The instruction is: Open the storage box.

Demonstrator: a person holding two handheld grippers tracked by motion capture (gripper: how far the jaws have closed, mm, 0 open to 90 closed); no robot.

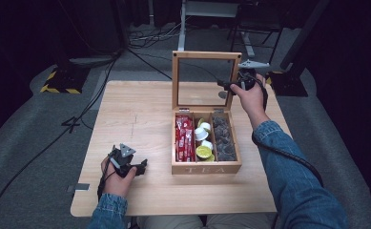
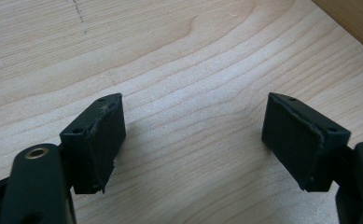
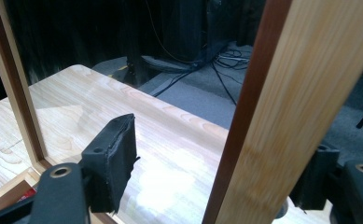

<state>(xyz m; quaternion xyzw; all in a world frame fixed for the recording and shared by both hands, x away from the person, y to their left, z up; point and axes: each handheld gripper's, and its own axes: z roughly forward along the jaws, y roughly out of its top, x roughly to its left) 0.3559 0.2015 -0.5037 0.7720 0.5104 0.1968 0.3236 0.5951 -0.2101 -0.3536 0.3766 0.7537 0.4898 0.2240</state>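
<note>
High view: wooden tea box (image 1: 206, 168) sits at table (image 1: 135, 119) centre-right, its glass-paned lid (image 1: 205, 79) standing upright at the back. Lid looks stiff but light, hinged — the pane is probably fragile, so the wood frame's side rail is the place to hold. Right gripper (image 1: 227, 85) straddles that right rail (image 3: 263, 116); jaws apart, rail between them, one pad on each side, not seen pressing. Left gripper (image 1: 142, 166) rests on bare table near the box's left front — jaws wide apart, holding nothing.
</note>
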